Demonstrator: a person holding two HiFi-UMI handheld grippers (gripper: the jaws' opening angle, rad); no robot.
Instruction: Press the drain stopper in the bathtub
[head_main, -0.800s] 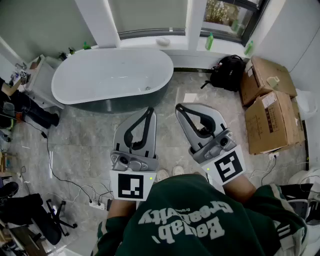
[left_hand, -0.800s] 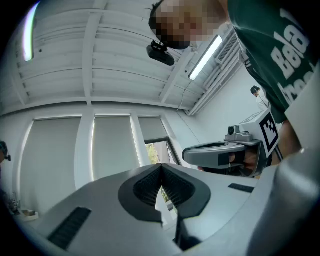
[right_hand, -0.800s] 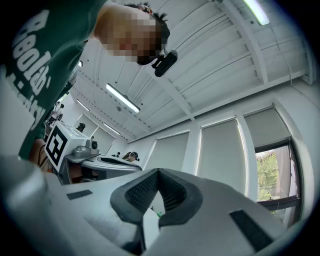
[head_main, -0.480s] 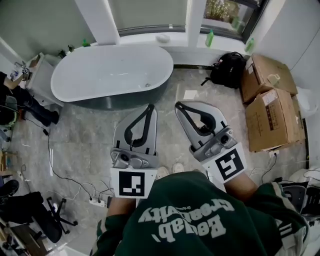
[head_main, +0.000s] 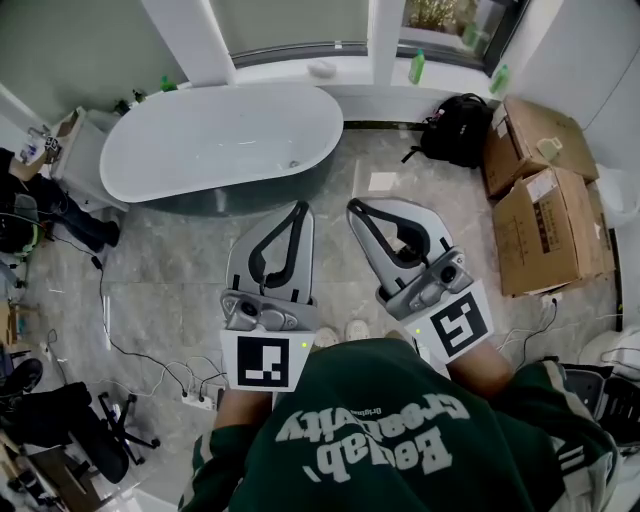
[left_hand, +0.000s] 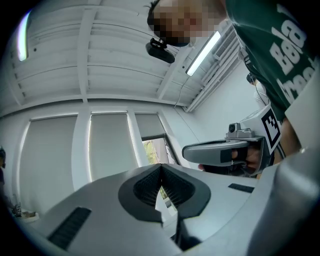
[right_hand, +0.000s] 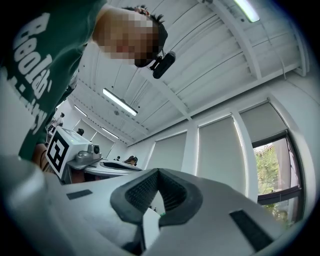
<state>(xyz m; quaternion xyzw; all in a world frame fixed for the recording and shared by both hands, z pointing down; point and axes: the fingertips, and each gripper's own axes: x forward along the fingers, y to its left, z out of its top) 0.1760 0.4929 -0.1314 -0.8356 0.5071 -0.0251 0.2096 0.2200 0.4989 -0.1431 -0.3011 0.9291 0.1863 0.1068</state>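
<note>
Both closed, left hand-held gripper (head_main: 301, 210) and right hand-held gripper (head_main: 353, 207) hover short of bathtub (head_main: 200, 140).

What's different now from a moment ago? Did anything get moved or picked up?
Hardly anything. The whole scene, bathtub included, slid slightly up the head view, so seemingly only the camera shifted. The left gripper and right gripper stayed shut and empty, side by side, well short of it. Nothing was picked up or released.
</note>
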